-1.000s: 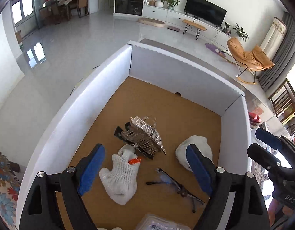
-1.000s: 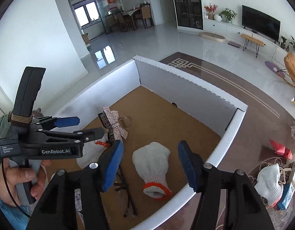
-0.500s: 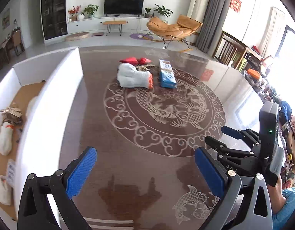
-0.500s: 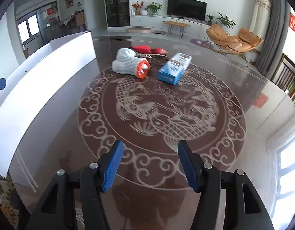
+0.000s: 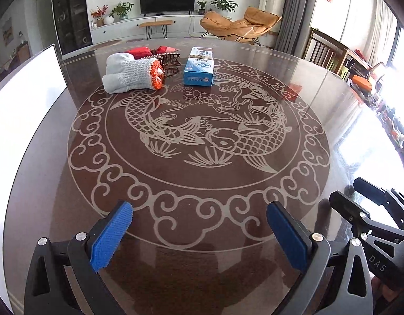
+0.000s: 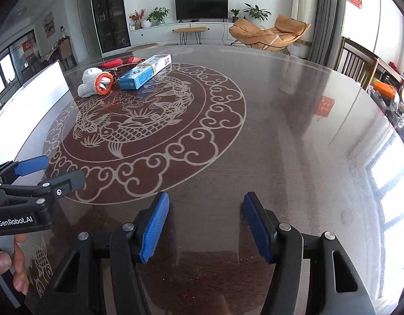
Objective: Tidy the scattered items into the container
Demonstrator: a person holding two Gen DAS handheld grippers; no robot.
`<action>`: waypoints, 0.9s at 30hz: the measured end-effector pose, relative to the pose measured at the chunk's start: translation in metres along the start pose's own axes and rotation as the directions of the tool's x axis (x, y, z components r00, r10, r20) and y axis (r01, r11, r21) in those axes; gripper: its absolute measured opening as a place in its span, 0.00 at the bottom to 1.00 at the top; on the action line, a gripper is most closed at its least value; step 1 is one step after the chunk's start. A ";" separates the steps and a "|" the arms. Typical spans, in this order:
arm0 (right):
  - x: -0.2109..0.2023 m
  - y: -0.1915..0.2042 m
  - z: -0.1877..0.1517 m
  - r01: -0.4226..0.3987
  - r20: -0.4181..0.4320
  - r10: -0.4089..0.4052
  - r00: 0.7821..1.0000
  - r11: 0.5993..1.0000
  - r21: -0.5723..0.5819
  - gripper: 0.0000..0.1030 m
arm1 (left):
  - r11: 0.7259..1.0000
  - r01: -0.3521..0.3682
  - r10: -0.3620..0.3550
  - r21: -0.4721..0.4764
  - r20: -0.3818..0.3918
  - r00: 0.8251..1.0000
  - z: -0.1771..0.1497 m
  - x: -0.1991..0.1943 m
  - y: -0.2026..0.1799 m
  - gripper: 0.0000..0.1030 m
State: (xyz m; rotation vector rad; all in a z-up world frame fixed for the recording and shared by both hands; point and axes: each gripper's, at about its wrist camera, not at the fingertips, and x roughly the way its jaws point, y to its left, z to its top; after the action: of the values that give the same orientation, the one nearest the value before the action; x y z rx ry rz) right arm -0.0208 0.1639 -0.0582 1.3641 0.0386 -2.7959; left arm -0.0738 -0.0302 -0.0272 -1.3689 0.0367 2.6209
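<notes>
**Both grippers empty above a patterned round worktop; loose items grouped at far left**

Left gripper (image 5: 199, 232): jaws spread wide, nothing between the blue pads, held over the near edge of the worktop (image 5: 320, 110). Right gripper (image 6: 204, 225): jaws likewise wide apart and empty, over bare dark surface near the worktop's near edge. Each gripper shows at the margin of the other's view.

Surface: round, dark brown, glossy, reflecting windows and furniture. A pale inlaid design of two carp inside a ring of cloud scrolls (image 5: 199, 134) fills its middle.

Task items: a white knitted glove with an orange cuff (image 5: 131, 74) lies on the far left of the fish design. A blue and white box (image 5: 199, 67) lies just beside it to the right, apart from it. Behind the glove are a red packet (image 5: 139, 51) and a dark beaded item (image 5: 170, 56); whether they touch the glove cannot be told. All are well away from both grippers.

Container: the white wall of the box (image 5: 26, 99) stands at the left edge of the worktop; its interior is not visible.

Room: a living room with a wall-mounted television (image 6: 201, 6) over a white low cabinet, potted plants, a tan lounge chair (image 6: 270, 32), grey curtains and bright windows to the right.
</notes>
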 end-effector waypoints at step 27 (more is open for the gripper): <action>0.002 0.005 0.000 0.010 -0.006 -0.010 1.000 1.000 -0.002 0.67 | 0.998 -0.042 0.043 0.043 -0.010 0.999 -0.001 0.004 -0.005 1.00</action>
State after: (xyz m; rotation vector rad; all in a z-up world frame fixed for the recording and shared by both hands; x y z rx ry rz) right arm -0.0215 0.1584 -0.0601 1.3764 0.0488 -2.7991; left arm -0.0742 -0.0249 -0.0307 -1.3830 0.1244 2.6311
